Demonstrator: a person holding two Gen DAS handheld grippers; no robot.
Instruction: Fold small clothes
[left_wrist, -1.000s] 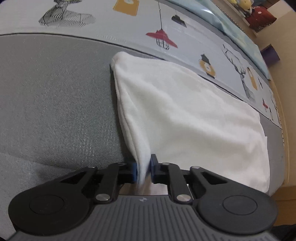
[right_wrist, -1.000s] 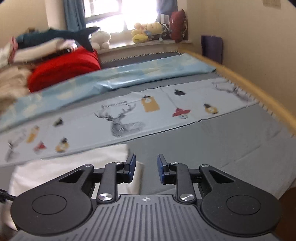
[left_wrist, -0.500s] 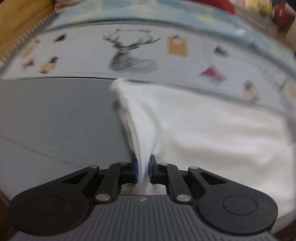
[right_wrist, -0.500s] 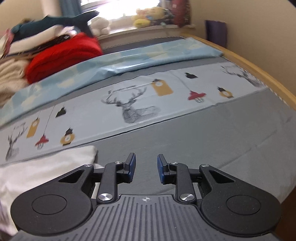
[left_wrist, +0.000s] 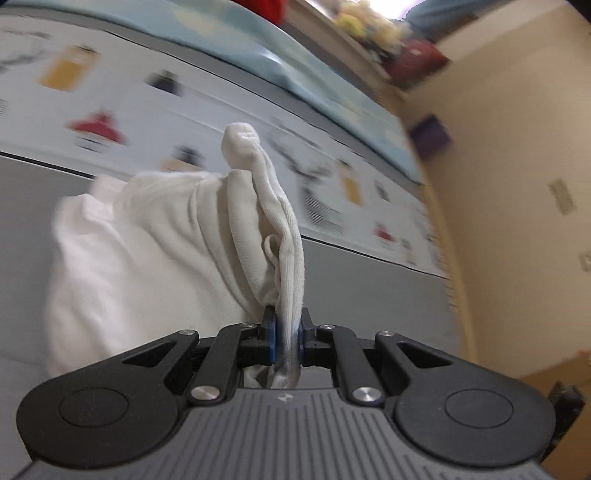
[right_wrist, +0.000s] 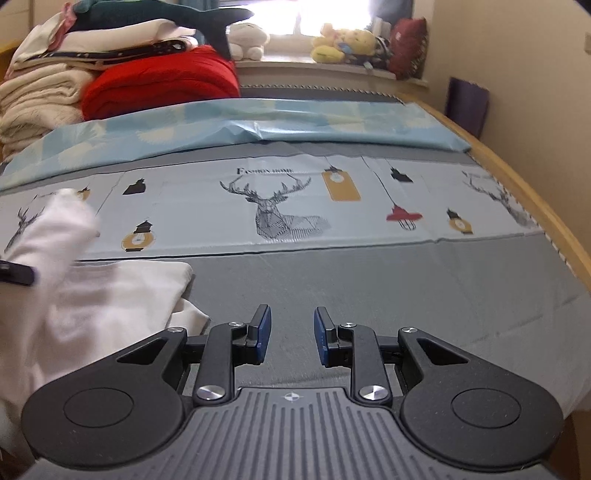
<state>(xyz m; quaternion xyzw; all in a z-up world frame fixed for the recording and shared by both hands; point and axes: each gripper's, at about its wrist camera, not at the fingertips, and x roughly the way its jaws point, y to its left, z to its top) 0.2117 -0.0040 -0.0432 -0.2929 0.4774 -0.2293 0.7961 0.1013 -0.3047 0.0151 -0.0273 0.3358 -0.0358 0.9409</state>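
White garment (left_wrist: 155, 258) bunched and pinched in left claw (left_wrist: 286, 334) above grey bed (right_wrist: 406, 295), right claw (right_wrist: 291, 338) parted, empty.

The right gripper (right_wrist: 291, 338), black with blue pads, hung over the grey bedsheet (right_wrist: 406, 295), its jaws apart with nothing between them. A rumpled white cloth garment (right_wrist: 110, 295) lay at the left, its far part lifted and blurred.

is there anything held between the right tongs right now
No, the right tongs stand open with only the bare grey sheet showing in the gap, and the white cloth lies off to their side.
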